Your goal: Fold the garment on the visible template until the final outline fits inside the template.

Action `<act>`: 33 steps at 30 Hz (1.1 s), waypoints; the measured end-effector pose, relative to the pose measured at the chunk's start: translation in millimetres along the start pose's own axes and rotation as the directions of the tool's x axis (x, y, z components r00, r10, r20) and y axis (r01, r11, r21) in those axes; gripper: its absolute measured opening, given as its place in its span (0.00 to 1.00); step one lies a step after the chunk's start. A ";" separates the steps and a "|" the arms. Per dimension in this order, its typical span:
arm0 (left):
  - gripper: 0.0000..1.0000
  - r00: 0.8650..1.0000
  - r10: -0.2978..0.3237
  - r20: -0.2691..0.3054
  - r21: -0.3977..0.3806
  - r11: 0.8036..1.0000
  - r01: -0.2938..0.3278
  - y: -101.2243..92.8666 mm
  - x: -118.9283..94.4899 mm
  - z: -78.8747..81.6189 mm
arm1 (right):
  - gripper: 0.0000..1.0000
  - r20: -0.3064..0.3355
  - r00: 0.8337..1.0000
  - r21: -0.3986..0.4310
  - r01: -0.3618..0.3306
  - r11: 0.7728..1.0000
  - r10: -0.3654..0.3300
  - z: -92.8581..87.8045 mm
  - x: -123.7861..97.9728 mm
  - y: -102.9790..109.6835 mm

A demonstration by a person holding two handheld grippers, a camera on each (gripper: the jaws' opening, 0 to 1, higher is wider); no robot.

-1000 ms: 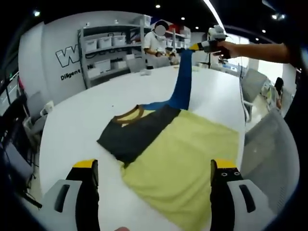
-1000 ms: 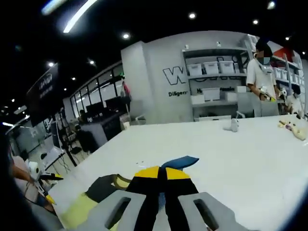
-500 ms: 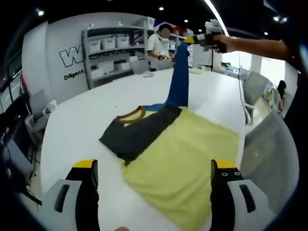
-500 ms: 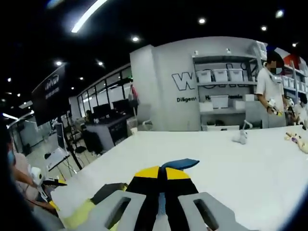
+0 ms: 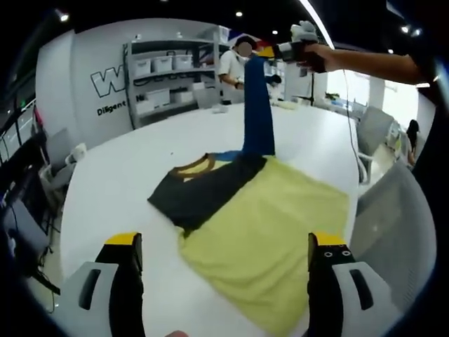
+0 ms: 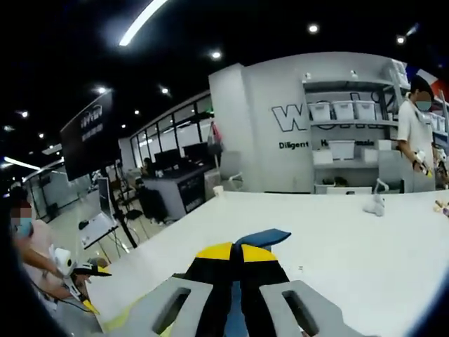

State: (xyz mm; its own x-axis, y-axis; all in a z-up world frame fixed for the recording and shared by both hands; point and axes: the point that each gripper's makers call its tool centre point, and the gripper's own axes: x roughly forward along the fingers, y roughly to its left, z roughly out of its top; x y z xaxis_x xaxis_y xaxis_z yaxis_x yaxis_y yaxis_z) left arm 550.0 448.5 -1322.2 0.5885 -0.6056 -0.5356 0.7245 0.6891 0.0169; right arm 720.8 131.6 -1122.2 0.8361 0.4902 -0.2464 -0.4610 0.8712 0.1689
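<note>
A T-shirt lies on the white table (image 5: 119, 175): yellow-green body (image 5: 270, 239), dark grey shoulder part (image 5: 203, 193) with a tan collar (image 5: 189, 167). Its blue sleeve (image 5: 257, 105) is pulled straight up from the shirt. In the left gripper view my right gripper (image 5: 280, 50) is shut on the sleeve's end, high above the table. The right gripper view has the same gripper (image 6: 236, 254) with a blue tip of sleeve (image 6: 263, 237) sticking out past its closed jaws. My left gripper (image 5: 224, 246) is open, hovering over the near edge of the shirt with nothing between its jaws.
A person (image 5: 235, 67) stands at the far side of the table by grey shelves with white bins (image 5: 158, 67). Grey chairs (image 5: 368, 126) line the right side. Small objects (image 6: 375, 205) lie on the far tabletop. Another person (image 6: 28, 246) with grippers is at the left.
The right gripper has lifted the blue sleeve higher and swung it left, so the sleeve now hangs nearly vertical. The left gripper has stayed where it was, still open.
</note>
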 end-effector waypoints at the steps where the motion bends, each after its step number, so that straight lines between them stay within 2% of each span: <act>1: 0.95 1.000 0.002 -0.002 0.002 1.000 -0.002 0.4 -0.3 -0.9 | 0.00 -0.002 1.000 -0.001 -0.005 1.000 0.005 0.0 2.1 2.7; 12: 0.99 1.000 0.012 -0.028 -0.002 1.000 -0.012 3.8 -4.4 -17.1 | 0.00 -0.031 0.996 0.006 -0.078 0.997 0.078 -13.4 29.4 42.5; 16: 0.99 0.998 0.008 -0.055 -0.014 1.000 -0.009 3.3 -4.1 -26.1 | 0.00 -0.044 0.995 0.005 -0.094 0.996 0.094 -17.6 36.5 53.1; 24: 0.99 0.999 -0.004 -0.050 -0.019 1.000 0.003 0.1 -4.6 -27.4 | 0.00 -0.067 0.991 0.003 -0.118 0.993 0.118 -27.6 49.5 70.8; 33: 0.99 0.999 -0.005 -0.035 -0.020 1.000 0.004 1.5 -9.2 -26.8 | 0.00 -0.122 0.985 0.008 -0.121 0.993 0.121 -55.2 67.8 80.1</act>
State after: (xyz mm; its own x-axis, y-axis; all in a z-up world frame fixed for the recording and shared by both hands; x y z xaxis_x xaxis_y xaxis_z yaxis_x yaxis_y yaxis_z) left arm 536.0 465.8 -1339.9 0.5717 -0.5946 -0.5653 0.7195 0.6945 -0.0028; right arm 724.1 236.1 -1178.1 0.7318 0.5915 -0.3387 -0.5563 0.8054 0.2047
